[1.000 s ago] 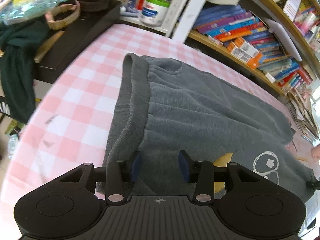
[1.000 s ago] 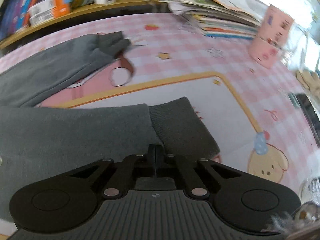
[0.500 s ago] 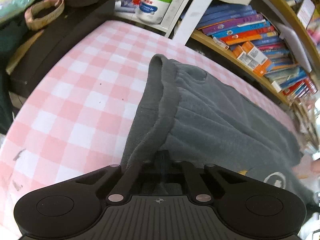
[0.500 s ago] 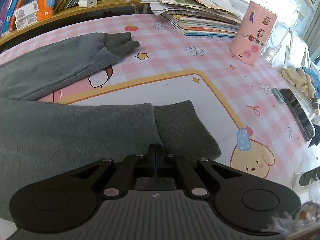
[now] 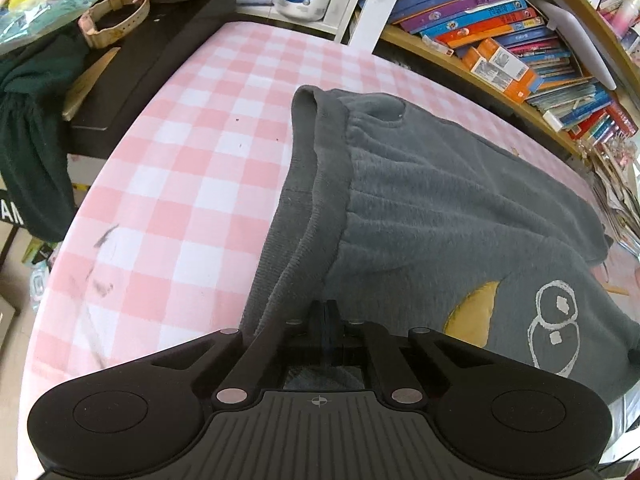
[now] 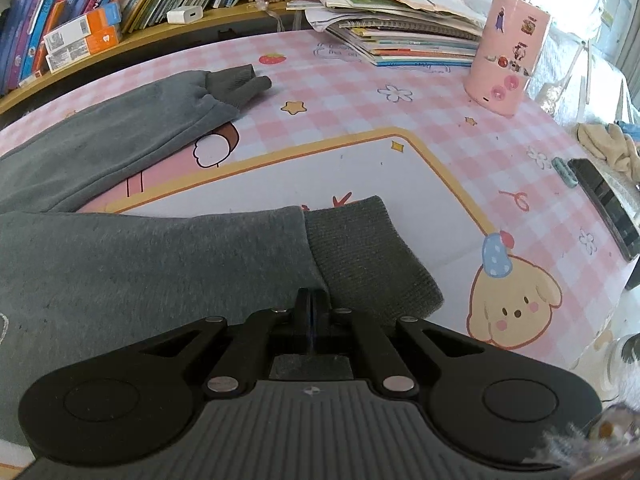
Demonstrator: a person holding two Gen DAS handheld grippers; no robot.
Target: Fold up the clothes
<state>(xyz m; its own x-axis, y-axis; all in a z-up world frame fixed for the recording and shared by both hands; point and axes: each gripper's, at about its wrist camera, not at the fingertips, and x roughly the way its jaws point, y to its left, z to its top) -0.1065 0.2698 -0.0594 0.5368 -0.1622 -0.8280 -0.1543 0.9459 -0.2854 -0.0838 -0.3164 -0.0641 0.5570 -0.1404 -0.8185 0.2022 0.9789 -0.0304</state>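
I am looking down on a desk point(image 5: 192, 152) covered in a pink and white checked cloth, with a bookshelf point(image 5: 520, 40) of bright spines along its far edge. Spread flat across the desk lies a pair of grey fleece trousers point(image 5: 440, 216), waistband towards my left side, both legs running away to my right.

In the right wrist view the far leg ends in a ribbed cuff point(image 6: 236, 82) near a stack of notebooks point(image 6: 400, 36) and a pink sticker-covered cup point(image 6: 508, 52). The near leg ends in its own ribbed cuff point(image 6: 360, 256) directly ahead of my right tongs point(image 6: 313, 300).

A second ago my left tongs point(image 5: 328, 312) stood apart above the ribbed waistband point(image 5: 312, 184); now they have come together, pinching the near edge of the waist fabric where waistband meets fleece. My right tongs were already closed on the near leg just behind its cuff, and nothing there has altered.

I judge that both ends of the near edge are now gripped, so the trousers are ready to be lifted and carried over onto the far leg for a first lengthwise fold.
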